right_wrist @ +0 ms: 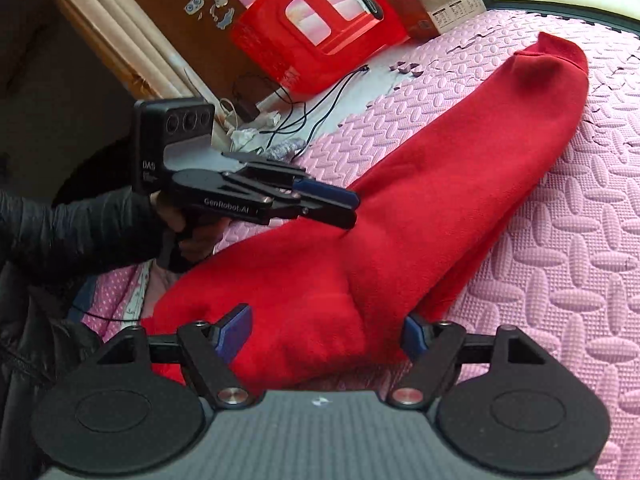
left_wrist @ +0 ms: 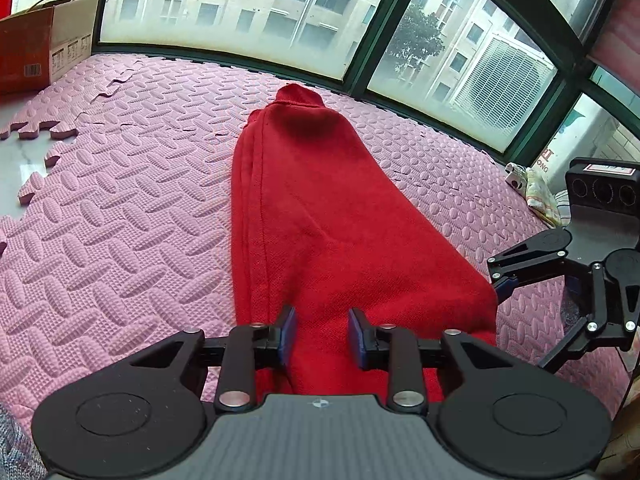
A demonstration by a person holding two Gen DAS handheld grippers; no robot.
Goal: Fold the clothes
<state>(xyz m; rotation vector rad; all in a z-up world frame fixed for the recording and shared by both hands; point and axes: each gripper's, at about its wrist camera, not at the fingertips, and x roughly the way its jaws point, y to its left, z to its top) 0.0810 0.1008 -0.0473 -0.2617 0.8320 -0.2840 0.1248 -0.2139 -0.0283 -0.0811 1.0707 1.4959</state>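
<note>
A home room: pink foam floor mats, big window facing apartment blocks.

The red sweater lies on a pink foam mat with bumpy oval patterns, both black tongs have blue pads, and a see-through red stool stands by a brown-and-white box.

A red knit garment lies folded lengthwise into a long strip.
</note>
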